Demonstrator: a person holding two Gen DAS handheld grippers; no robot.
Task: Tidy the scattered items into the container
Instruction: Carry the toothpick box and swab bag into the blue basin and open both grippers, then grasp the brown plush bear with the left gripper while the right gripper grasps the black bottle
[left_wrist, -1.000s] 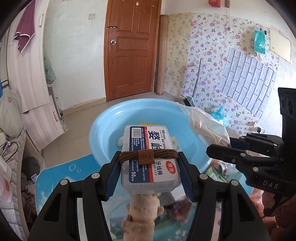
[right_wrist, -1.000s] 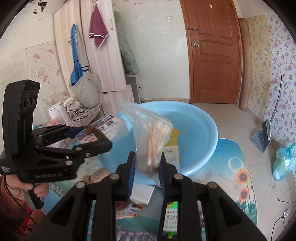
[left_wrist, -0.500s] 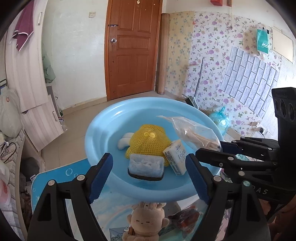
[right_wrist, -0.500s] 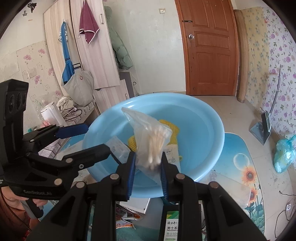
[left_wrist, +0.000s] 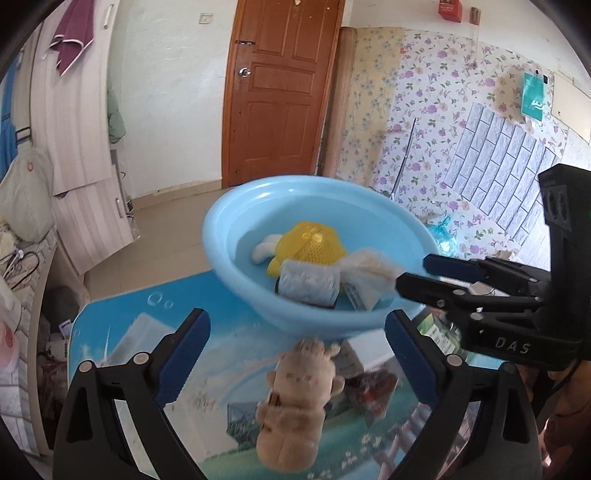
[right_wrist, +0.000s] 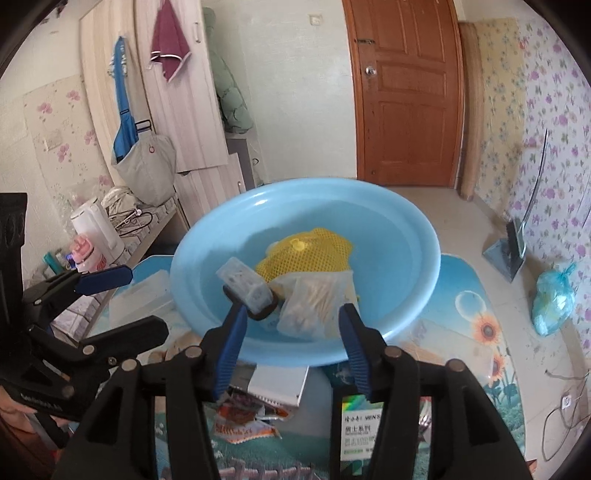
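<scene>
Basin (right_wrist: 424, 258), round glossy blue plastic, holds crinkly swab bag (right_wrist: 314, 302); both claws spread, empty.

Both grippers, left gripper (left_wrist: 297, 326) and right gripper (right_wrist: 291, 325), are black plastic with blue-padded jaws and silver screws.

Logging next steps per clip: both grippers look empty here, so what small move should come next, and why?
Probably lower the open left gripper onto the plush toy lying on the table just below it. The basin already holds the box and bag, and the right gripper is open too.
</scene>
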